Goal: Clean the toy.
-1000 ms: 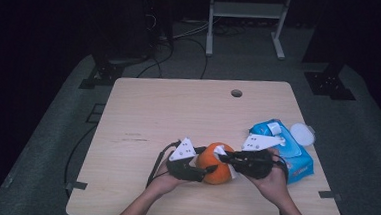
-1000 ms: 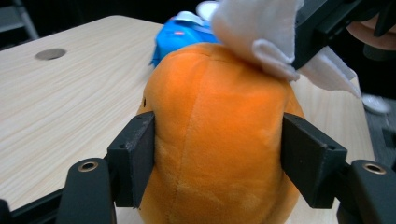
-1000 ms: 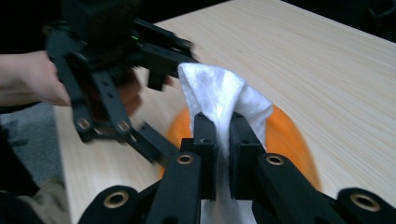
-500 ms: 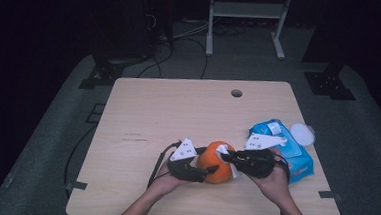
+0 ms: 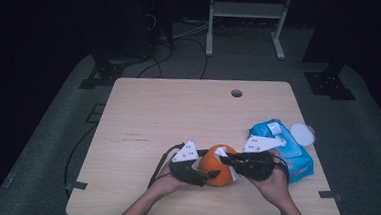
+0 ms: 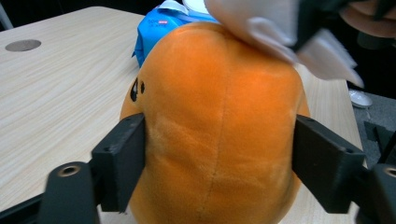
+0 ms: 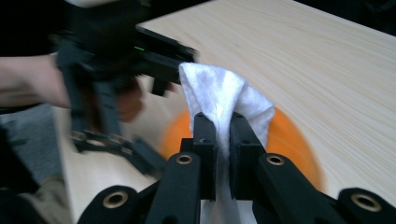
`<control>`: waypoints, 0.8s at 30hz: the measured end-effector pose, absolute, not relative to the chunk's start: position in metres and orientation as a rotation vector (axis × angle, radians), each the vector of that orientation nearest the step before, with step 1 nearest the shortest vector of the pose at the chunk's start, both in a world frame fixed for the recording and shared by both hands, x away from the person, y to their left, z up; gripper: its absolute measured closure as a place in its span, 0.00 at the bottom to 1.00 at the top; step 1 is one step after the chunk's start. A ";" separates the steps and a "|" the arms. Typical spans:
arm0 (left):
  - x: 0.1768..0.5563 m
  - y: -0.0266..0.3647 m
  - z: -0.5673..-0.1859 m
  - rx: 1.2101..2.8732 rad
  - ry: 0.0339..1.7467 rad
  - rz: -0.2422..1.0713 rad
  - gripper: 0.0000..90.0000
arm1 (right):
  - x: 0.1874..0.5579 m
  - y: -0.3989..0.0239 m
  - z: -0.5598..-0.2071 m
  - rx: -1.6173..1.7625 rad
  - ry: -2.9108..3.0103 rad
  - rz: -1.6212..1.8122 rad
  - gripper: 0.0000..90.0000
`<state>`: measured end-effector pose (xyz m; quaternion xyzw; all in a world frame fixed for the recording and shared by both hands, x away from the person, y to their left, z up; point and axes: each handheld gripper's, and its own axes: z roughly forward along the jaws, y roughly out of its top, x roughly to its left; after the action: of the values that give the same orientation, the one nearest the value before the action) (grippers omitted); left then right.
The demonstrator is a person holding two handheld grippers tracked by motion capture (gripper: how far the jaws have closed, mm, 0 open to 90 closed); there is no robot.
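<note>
- My left gripper (image 5: 213, 175) straddles the orange plush toy (image 5: 216, 165) at the near edge of the table (image 5: 153, 115); its jaws have just been opening, and I can't tell if the pads still press.
- My right gripper (image 7: 223, 135) is clamped on a white wipe (image 7: 219, 95), touching the toy's top.
- Farther right, the blue wipes pack (image 5: 289, 143) lies near the table's right edge.

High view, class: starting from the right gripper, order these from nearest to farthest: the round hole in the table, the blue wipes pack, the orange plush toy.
From the right gripper:
1. Orange plush toy, directly under its tips, between both grippers.
2. Blue wipes pack, just behind the hand, at the table's right edge.
3. Round hole, far side of the table.
</note>
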<state>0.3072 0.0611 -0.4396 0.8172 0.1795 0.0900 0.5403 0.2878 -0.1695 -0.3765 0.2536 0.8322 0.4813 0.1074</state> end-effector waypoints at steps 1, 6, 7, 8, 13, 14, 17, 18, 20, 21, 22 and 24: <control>0.306 0.060 -0.440 1.944 0.420 0.220 0.29 | 0.286 -0.165 -0.376 0.718 2.455 1.400 0.92; 0.305 0.062 -0.441 1.940 0.409 0.221 0.32 | 0.291 -0.171 -0.375 0.743 2.414 1.370 0.92; 0.305 0.062 -0.442 1.938 0.401 0.217 0.32 | 0.294 -0.177 -0.376 0.765 2.396 1.364 0.92; 0.306 0.063 -0.443 1.934 0.376 0.190 0.31 | 0.296 -0.181 -0.377 0.788 2.390 1.367 0.92; 0.309 0.060 -0.449 1.912 0.373 0.174 0.18 | 0.303 -0.197 -0.385 0.859 2.397 1.392 0.92; 0.308 0.059 -0.449 1.917 0.374 0.186 0.19 | 0.303 -0.196 -0.384 0.859 2.394 1.385 0.92; 0.307 0.058 -0.446 1.943 0.385 0.225 0.27 | 0.298 -0.188 -0.380 0.833 2.394 1.371 0.92; 0.307 0.058 -0.446 1.943 0.390 0.231 0.28 | 0.295 -0.183 -0.378 0.812 2.399 1.366 0.92; 0.308 0.058 -0.447 1.933 0.403 0.229 0.30 | 0.289 -0.174 -0.375 0.756 2.434 1.397 0.92; 0.308 0.058 -0.447 1.934 0.403 0.228 0.30 | 0.286 -0.168 -0.374 0.729 2.452 1.397 0.92; 0.307 0.058 -0.446 1.938 0.402 0.229 0.30 | 0.284 -0.163 -0.374 0.705 2.458 1.376 0.92; 0.307 0.061 -0.445 1.945 0.390 0.220 0.31 | 0.284 -0.161 -0.375 0.693 2.448 1.364 0.92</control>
<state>0.3069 0.0606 -0.4454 0.8190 0.1641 0.0928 0.5420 0.2843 -0.1613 -0.3752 0.2382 0.8412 0.4686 0.1270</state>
